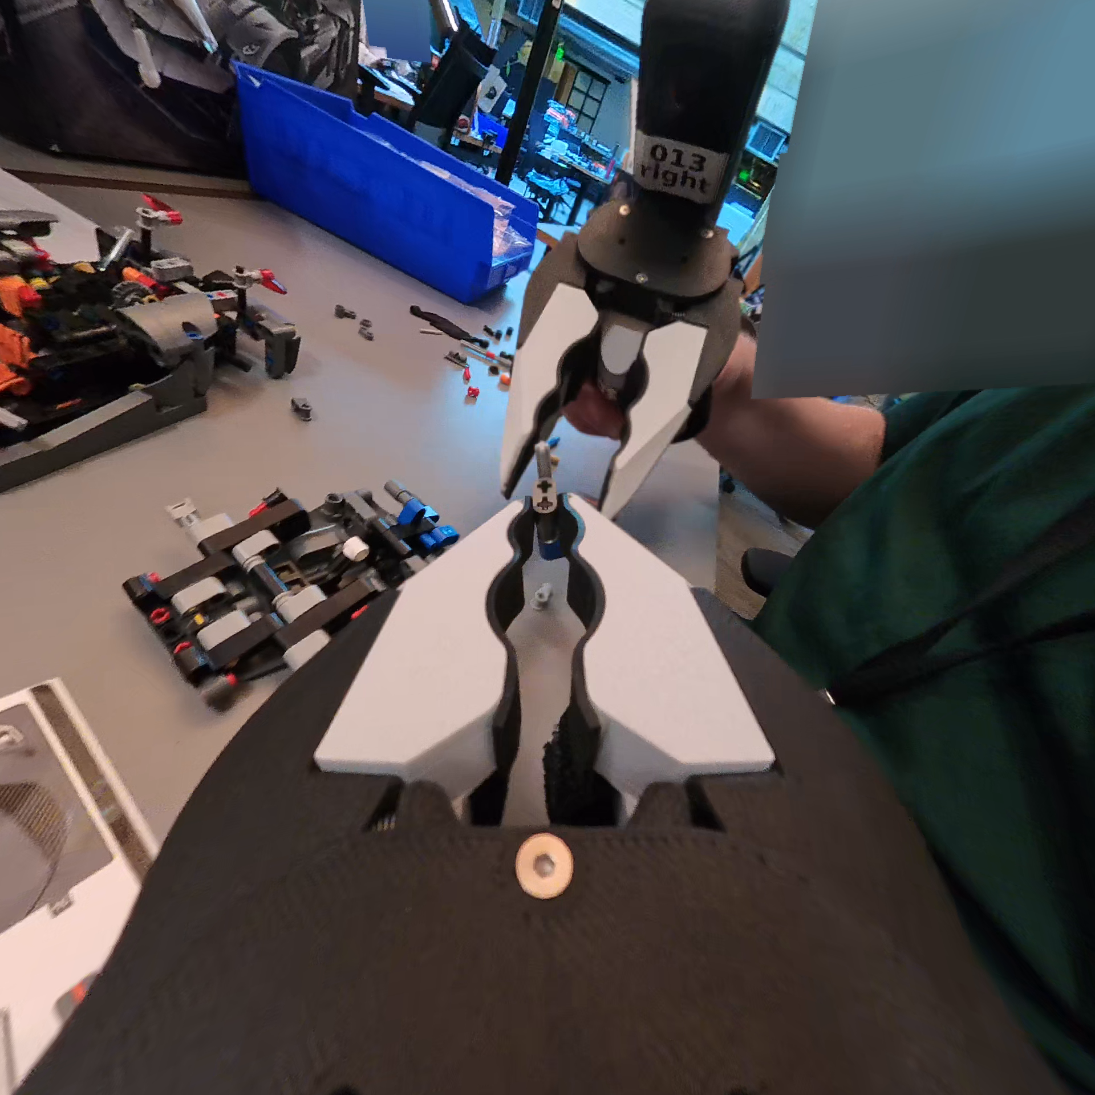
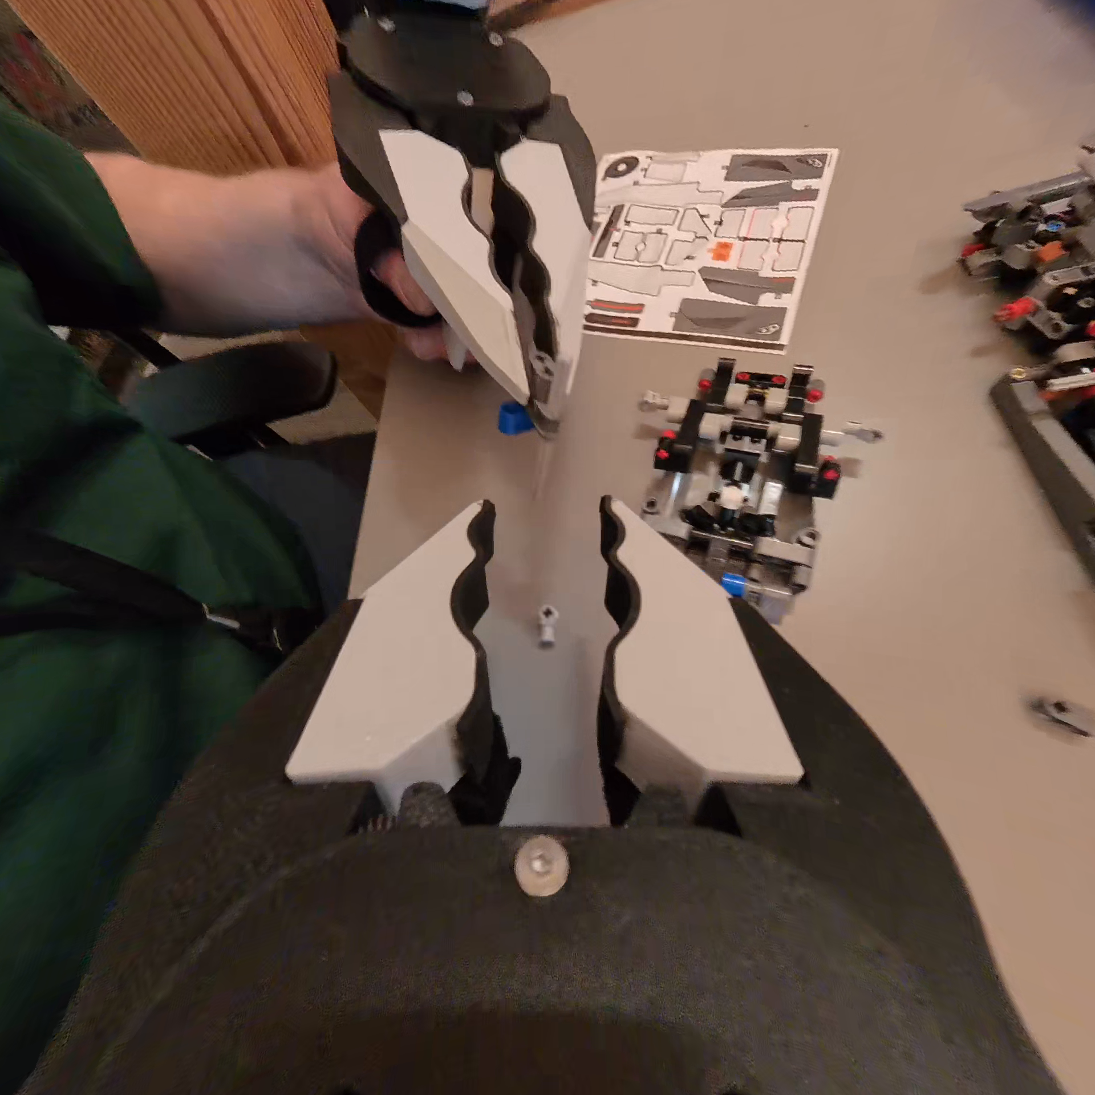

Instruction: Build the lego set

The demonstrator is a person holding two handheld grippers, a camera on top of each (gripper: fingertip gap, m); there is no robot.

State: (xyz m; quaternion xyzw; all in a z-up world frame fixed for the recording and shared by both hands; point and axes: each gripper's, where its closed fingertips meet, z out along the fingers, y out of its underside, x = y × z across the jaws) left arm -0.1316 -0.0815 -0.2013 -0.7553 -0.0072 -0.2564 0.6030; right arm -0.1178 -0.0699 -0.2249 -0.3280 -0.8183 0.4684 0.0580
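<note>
My left gripper [image 1: 545,503] is shut on a small grey connector piece [image 1: 544,495] with a blue part [image 1: 550,545] and a thin grey axle pointing away. In the right wrist view it [image 2: 545,409] hangs tilted above the table edge with that piece [image 2: 542,379] at its tips. My right gripper [image 2: 545,503] is open and empty, facing the left one [image 1: 560,483] with its tips on either side of the axle. A small grey connector [image 2: 546,625] lies on the table between the right fingers. A black and grey sub-assembly [image 2: 746,474] lies to the right [image 1: 284,580].
A large, partly built car model [image 1: 118,320] stands at the far left. Behind it are a blue bin [image 1: 379,178] and several loose pieces [image 1: 474,349]. A sticker sheet [image 2: 705,249] lies beyond the sub-assembly. A booklet [image 1: 47,829] is at the near left. The table edge [image 2: 367,533] is close on the left. Less than 4 cm separates the two grippers' tips.
</note>
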